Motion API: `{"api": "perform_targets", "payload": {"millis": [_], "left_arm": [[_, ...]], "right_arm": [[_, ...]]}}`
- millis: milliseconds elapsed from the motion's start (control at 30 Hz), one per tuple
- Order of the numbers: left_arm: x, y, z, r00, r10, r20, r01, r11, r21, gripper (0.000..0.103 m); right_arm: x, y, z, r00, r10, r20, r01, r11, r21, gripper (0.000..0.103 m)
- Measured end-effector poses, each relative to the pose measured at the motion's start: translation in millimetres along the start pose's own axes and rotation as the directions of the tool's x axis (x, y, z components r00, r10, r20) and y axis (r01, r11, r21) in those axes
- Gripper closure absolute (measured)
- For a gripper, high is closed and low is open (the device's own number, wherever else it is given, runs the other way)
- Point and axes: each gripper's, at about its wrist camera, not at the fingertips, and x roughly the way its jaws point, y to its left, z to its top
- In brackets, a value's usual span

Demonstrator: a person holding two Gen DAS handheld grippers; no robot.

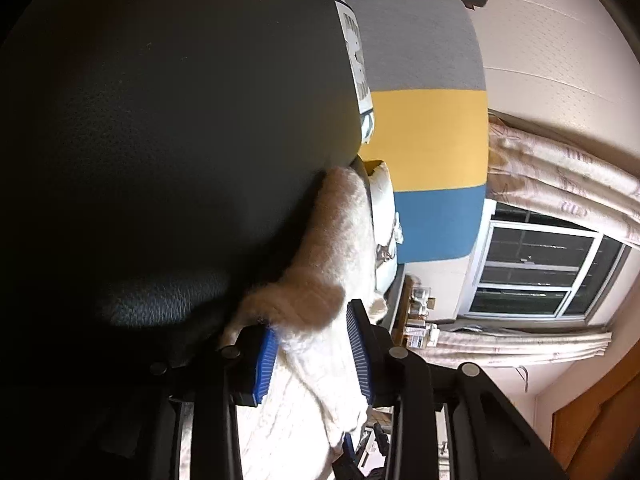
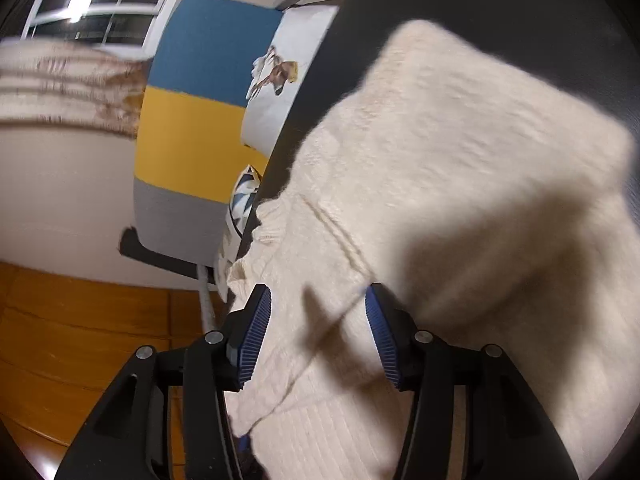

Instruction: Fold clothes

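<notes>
My left gripper and right gripper both stand spread, the cream knitted sweater loose between the pads, unpinched. It lies at the black leather surface's edge; part overhangs, so it could slide off.

Cream sweater fuzzy knit; black surface probably matt grained leather; floor glossy wood.

Home bedroom — curtains, window, wood floor.
</notes>
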Motion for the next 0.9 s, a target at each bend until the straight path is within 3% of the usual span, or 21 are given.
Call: {"api": "perform_targets", "payload": {"millis": [33,67,100,133,200,267,333,400,500,600,733,833,900], "left_arm": [[0,-3,-1,1.0,0.009,0.013,-0.009,0.999,0.032,0.074],[1,-7,-2,0.999,0.027,0.025,-0.028,0.997,0.068,0.085],[2,-9,-2,0.998,0.047,0.032,-0.049,0.994,0.095,0.09],[1,-10,-2,0.998,0.051,0.035,-0.054,0.993,0.109,0.093],[-10,-19,-4,0.998,-0.004,0.067,-0.007,0.986,0.165,0.094],[-19,-32,-12,0.996,-0.039,0.075,0.016,0.958,0.286,0.094],[-19,-36,-18,0.998,-0.006,0.063,-0.018,0.929,0.371,0.094],[-11,-28,-20,0.999,0.044,0.032,-0.053,0.924,0.378,0.094],[-8,-14,-17,0.996,0.085,0.002,-0.08,0.934,0.347,0.093],[-12,-17,-18,0.995,0.102,-0.007,-0.092,0.921,0.38,0.091],[-16,-23,-21,0.99,0.139,-0.003,-0.126,0.903,0.41,0.09],[-25,-20,-21,0.991,0.116,-0.059,-0.087,0.926,0.366,0.083],[-38,-14,-19,0.993,0.104,-0.062,-0.078,0.941,0.329,0.081]], "right_arm": [[5,6,1,1.0,-0.013,0.002,0.013,0.999,-0.034,0.05],[11,12,1,0.999,-0.037,0.002,0.037,0.997,-0.072,0.056],[16,18,0,0.998,-0.067,-0.002,0.066,0.992,-0.105,0.086],[20,22,0,0.996,-0.085,-0.006,0.083,0.988,-0.127,0.096],[19,33,0,0.996,-0.091,0.014,0.092,0.977,-0.19,0.095],[2,56,-4,0.995,-0.081,0.051,0.093,0.944,-0.318,0.095],[-21,84,-21,0.991,-0.07,0.11,0.116,0.861,-0.496,0.095],[-25,88,-35,0.981,-0.138,0.138,0.193,0.79,-0.582,0.095],[-10,58,-29,0.969,-0.223,0.111,0.248,0.815,-0.523,0.095],[0,36,-21,0.968,-0.239,0.08,0.248,0.848,-0.469,0.095],[0,42,-23,0.972,-0.212,0.1,0.233,0.836,-0.497,0.095],[-3,50,-22,0.964,-0.23,0.136,0.267,0.802,-0.534,0.095],[8,40,-21,0.954,-0.283,0.103,0.293,0.795,-0.531,0.095]]}}
